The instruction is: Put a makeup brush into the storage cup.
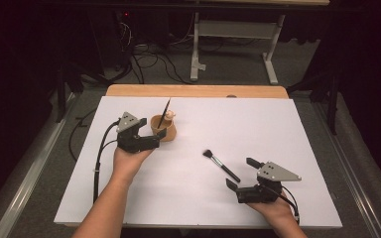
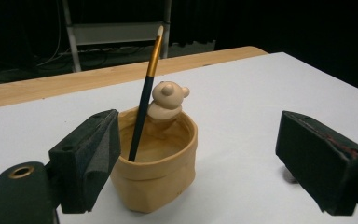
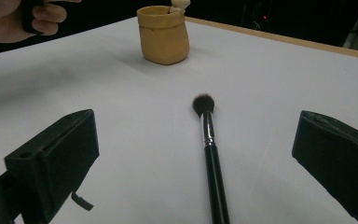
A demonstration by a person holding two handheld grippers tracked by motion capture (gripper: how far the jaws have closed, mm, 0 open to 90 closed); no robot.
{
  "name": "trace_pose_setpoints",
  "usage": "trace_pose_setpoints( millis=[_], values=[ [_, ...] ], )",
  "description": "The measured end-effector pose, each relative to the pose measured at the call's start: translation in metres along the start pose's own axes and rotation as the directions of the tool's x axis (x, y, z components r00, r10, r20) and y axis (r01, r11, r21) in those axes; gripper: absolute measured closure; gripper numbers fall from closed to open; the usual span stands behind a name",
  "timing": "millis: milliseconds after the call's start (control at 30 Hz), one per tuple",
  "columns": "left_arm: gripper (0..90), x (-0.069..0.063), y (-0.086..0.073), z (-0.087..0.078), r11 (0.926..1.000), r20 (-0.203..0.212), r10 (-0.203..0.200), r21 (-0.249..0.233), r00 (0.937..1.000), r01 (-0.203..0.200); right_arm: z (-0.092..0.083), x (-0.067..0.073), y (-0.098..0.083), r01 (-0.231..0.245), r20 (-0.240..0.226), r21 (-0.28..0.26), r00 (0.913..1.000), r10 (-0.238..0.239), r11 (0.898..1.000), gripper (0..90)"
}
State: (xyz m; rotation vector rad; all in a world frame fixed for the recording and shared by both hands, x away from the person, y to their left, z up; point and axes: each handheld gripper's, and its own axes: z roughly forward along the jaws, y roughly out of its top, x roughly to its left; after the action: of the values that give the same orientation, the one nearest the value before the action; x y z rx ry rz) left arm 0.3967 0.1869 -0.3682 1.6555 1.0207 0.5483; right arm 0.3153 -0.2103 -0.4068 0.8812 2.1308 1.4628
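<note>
The left gripper (image 2: 196,154) stands with its jaws wide, holding nothing; the tan cup (image 2: 156,163) sits between them, close against the left jaw and apart from the right one. A thin brush (image 2: 145,100) leans inside the cup (beside a small bear figure (image 2: 168,100)). The right gripper (image 3: 196,158) is wide too, with the black makeup brush (image 3: 212,158) lying on the white table (image 3: 284,93) between its jaws, untouched.
</note>
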Motion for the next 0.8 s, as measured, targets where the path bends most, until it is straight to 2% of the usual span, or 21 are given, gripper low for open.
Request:
trace_pose_setpoints(
  millis=[67, 167, 333, 467, 667, 800],
  values=[
    [12.7, -0.001, -0.001, -0.001, 1.0000, 0.005, -0.001, -0.004, 1.0000, 0.001, 0.000, 0.000, 0.000, -0.003, 0.003, 0.000, 1.0000, 0.003, 1.000, 1.5],
    [12.5, -0.001, -0.006, -0.007, 0.9995, 0.021, -0.028, -0.010, 0.9994, 0.029, 0.000, 0.000, 0.000, 0.000, 0.002, -0.001, 1.0000, 0.000, 1.000, 1.4],
    [8.8, -0.005, -0.014, -0.012, 1.0000, 0.012, -0.004, 0.000, 0.9999, 0.004, 0.000, 0.000, 0.000, 0.000, 0.004, 0.001, 1.0000, 0.000, 1.000, 1.4],
    [4.6, -0.014, -0.020, -0.016, 0.9998, 0.018, 0.019, 0.006, 0.9997, -0.019, 0.000, 0.000, 0.000, 0.000, 0.005, -0.002, 1.0000, 0.000, 1.000, 1.4],
    [0.4, -0.027, -0.028, -0.021, 0.9990, 0.038, 0.045, 0.001, 0.9983, -0.045, 0.000, 0.000, -0.001, -0.003, 0.006, 0.001, 1.0000, 0.003, 1.000, 1.4],
    [0.1, -0.036, -0.037, -0.028, 0.9985, 0.067, 0.054, 0.004, 0.9963, -0.055, 0.000, 0.000, -0.001, -0.004, 0.011, -0.002, 0.9999, 0.004, 1.000, 1.2]
  ],
)
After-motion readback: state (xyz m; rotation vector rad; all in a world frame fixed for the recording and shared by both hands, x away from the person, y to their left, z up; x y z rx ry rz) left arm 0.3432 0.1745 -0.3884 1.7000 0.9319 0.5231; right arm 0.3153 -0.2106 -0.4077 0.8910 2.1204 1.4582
